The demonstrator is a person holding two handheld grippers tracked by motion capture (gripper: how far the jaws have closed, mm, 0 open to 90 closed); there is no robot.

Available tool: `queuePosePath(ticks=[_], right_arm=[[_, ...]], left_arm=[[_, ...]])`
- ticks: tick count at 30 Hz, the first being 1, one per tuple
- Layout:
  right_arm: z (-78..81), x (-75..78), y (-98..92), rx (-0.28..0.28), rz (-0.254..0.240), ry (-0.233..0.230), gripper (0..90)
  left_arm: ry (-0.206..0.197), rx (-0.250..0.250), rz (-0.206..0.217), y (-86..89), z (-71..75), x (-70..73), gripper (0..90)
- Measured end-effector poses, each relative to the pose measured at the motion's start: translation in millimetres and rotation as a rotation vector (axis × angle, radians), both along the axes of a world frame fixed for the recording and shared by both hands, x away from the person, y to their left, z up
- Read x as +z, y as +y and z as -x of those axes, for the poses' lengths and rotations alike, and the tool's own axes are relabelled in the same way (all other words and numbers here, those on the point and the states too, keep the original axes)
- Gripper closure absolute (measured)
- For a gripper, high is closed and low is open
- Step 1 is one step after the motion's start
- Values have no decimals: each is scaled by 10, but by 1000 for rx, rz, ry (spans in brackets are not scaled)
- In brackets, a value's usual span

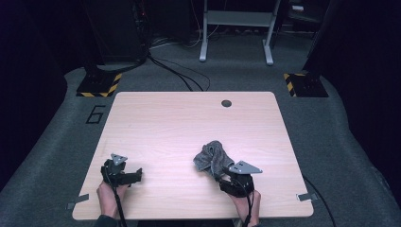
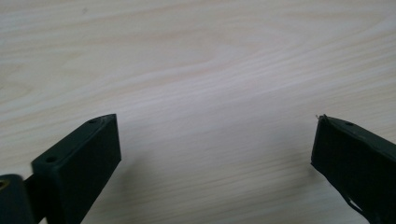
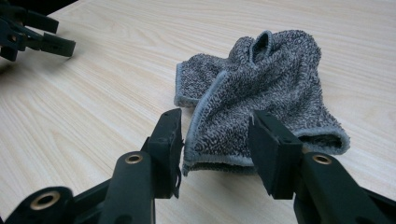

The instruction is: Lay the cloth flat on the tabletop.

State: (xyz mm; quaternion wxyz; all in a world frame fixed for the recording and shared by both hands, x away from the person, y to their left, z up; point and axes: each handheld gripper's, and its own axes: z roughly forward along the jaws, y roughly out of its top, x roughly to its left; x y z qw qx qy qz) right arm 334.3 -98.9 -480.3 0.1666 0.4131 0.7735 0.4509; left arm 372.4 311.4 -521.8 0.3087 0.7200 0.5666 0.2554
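Grey cloth [image 3: 261,88] crumpled on table [image 1: 165,127], R hand-held gripper [image 3: 215,140] jaws spread around near edge; L hand-held gripper [image 2: 215,144] spread, empty.

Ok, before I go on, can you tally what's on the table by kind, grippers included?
Crumpled grey knitted cloth with light blue edging: 1
Black hand-held two-jaw grippers: 2, the left gripper with jaws wide open over bare wood, the right gripper with jaws open around the cloth's near edge
Total: 3
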Motion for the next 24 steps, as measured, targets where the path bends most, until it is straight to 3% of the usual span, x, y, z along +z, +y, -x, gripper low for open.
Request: queuePosePath(ticks=[2,3,6,7,8,13,18,24], right_arm=[[-5,17,24,14,10,-1,556],[-5,17,24,14,10,-1,556],[9,45,54,26,12,-3,531],[33,59,79,34,11,-5,530],[33,59,79,34,11,-5,530],[29,12,104,46,27,20,522],[35,-24,93,35,69,23,532],[22,-51,58,33,81,19,544]], left_arm=[[-35,-89,24,-277,14,121,19],[-35,-89,24,-277,14,121,17],[-46,-200,44,-566,5,228,24],[-51,-267,66,-764,-10,270,51],[-51,-267,66,-764,-10,270,52],[-53,-445,61,-1320,-36,285,118],[-71,-495,5,-1613,-18,224,184],[-88,-524,-7,-1772,-12,186,251]])
